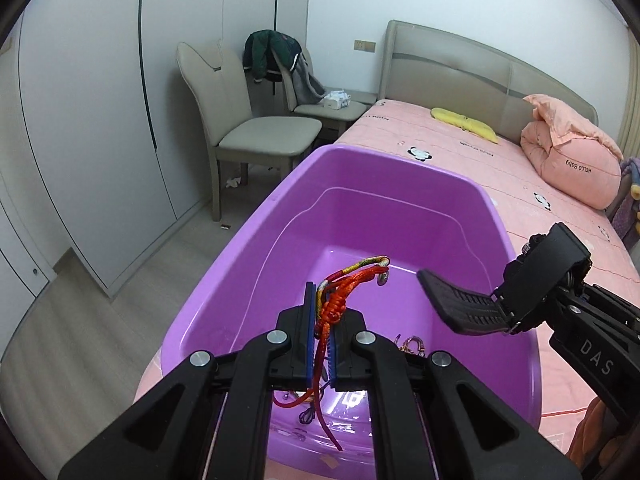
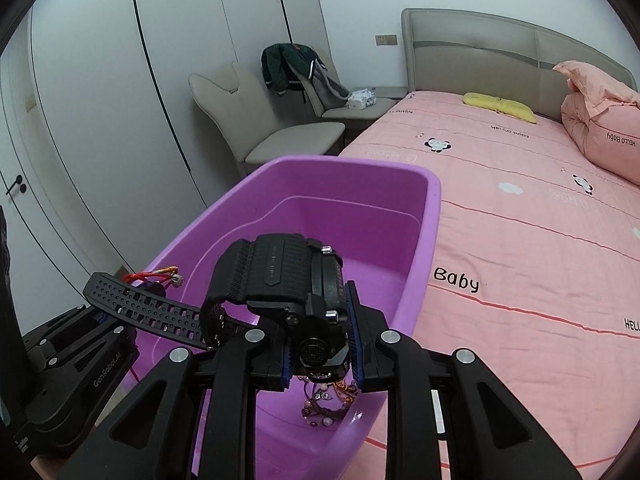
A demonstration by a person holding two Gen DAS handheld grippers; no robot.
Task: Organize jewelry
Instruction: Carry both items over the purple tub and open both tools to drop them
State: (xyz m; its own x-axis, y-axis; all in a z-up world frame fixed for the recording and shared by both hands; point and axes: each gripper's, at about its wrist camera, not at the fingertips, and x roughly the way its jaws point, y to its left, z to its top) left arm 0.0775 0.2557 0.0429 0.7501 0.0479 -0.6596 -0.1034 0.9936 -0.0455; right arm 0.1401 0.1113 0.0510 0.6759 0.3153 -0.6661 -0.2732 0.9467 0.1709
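Note:
A purple plastic tub (image 1: pixel 256 240) stands on the pink bed; it also shows in the right wrist view (image 2: pixel 432 216). My left gripper (image 1: pixel 322 320) is shut on a red and multicoloured cord bracelet (image 1: pixel 340 296) and holds it above the tub. My right gripper (image 2: pixel 320 328) is shut on a black digital watch (image 2: pixel 288 276), also above the tub. The watch's strap (image 1: pixel 460 308) shows at the right in the left wrist view. Beaded jewelry (image 2: pixel 326 400) lies on the tub's floor, and a small part of it shows in the left wrist view (image 1: pixel 412 344).
The pink bed (image 2: pixel 520 240) stretches to the right, with a rolled pink quilt (image 1: pixel 576 160) and a yellow pillow (image 1: pixel 464 122) near the headboard. Beige chairs (image 1: pixel 256 136) stand by the white wardrobe, one with clothes (image 1: pixel 276 58) on it.

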